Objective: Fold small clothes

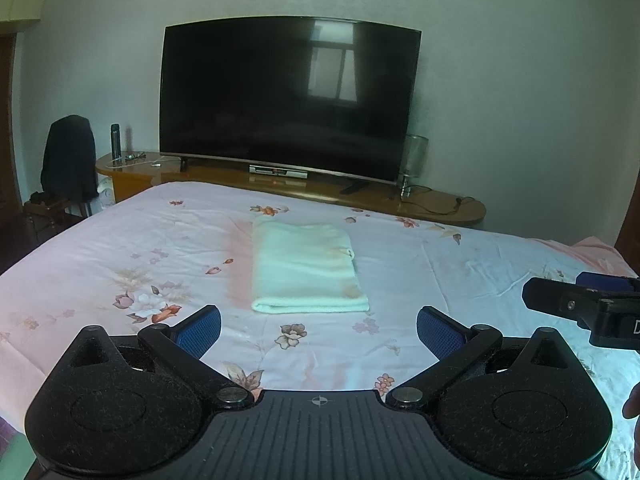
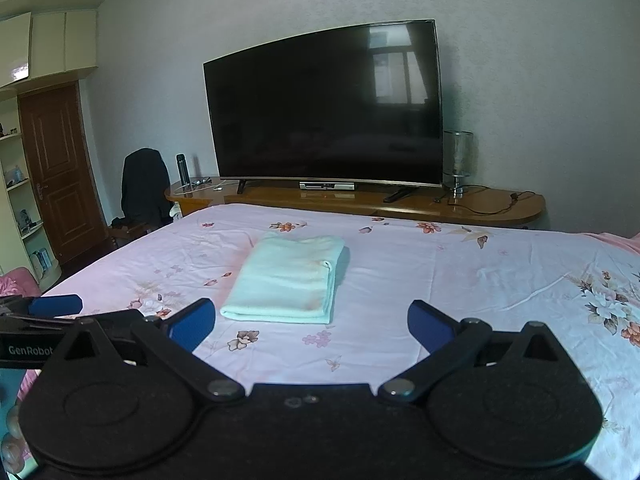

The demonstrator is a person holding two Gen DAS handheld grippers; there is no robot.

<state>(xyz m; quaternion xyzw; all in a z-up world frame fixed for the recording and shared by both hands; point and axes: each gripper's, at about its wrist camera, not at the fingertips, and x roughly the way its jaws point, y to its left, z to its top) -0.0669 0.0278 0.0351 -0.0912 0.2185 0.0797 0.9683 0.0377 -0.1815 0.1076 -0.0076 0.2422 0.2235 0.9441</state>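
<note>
- Left wrist view: left tongs (image 1: 319, 332) spread wide, holding nothing, poised above the bed (image 1: 460, 264) just short of the folded cloth (image 1: 304, 266).
- Cloth lying flat near the middle of the bed: pale mint, soft and towel-like, a neat rectangle with a rounded fold along the near edge and a loose corner on the right side.
- Bed sheet thin, pink-white, printed with flowers, lightly creased.
- Right tongs (image 1: 560, 294) just visible at the right edge, well apart from the cloth; spread not clear from here.
- Right wrist view: right tongs (image 2: 311, 326) wide too, empty, blue ribbed pads (image 2: 194, 324) facing inward, cloth (image 2: 286, 280) just ahead.
- Stacked layers visible at the cloth's right edge.
- Likely risk: pinching only the top layer, so the stack peels apart on lifting.
- Another: catching the thin sheet along with the cloth and dragging it into wrinkles.
- Uneven pull by the two sides probably skewing the edges.
</note>
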